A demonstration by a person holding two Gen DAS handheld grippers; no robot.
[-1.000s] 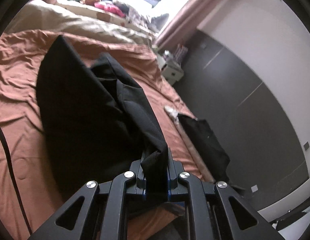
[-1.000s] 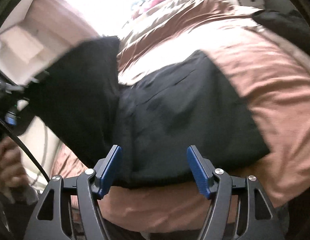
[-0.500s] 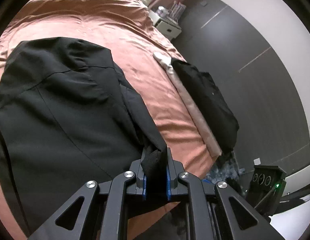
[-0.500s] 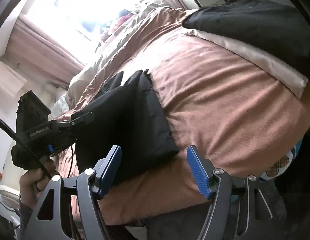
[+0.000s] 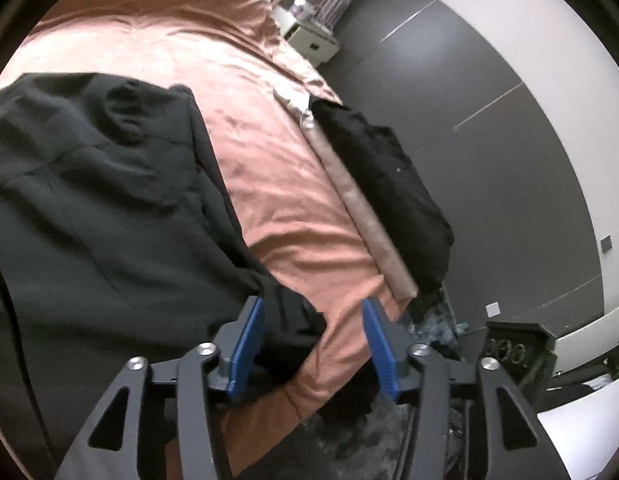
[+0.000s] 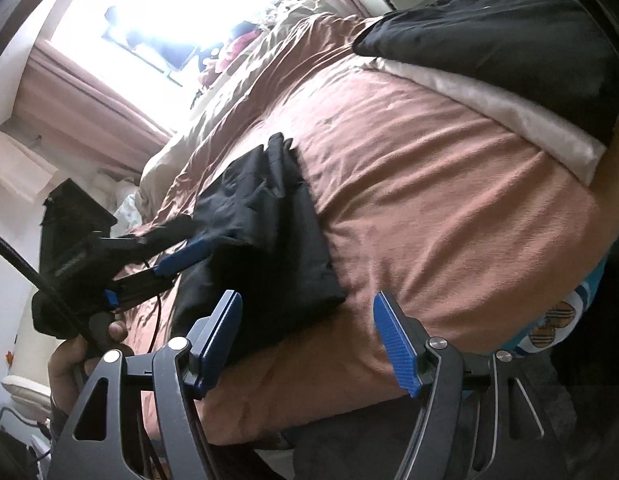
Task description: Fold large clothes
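Observation:
A large black garment (image 5: 97, 216) lies folded on the rust-coloured bedspread (image 5: 277, 184); it also shows in the right wrist view (image 6: 265, 248). My left gripper (image 5: 313, 344) is open, its jaws spread around a bunched corner of the garment that rests between them near the bed's front edge. From the right wrist view the left gripper (image 6: 177, 248) sits at the garment's left side, held by a hand. My right gripper (image 6: 309, 348) is open and empty, just in front of the garment's near corner, above the bed edge.
A second black garment (image 5: 385, 184) lies over a pale rolled blanket (image 5: 357, 208) along the bed's right edge. A white nightstand (image 5: 309, 36) stands by the dark wall. A bright window (image 6: 169, 12) and curtains lie beyond the bed. Dark carpet lies below.
My left gripper has opened and let go of the garment corner it held. The garment has come down flat on the bed. My right gripper has stayed open and drawn back.

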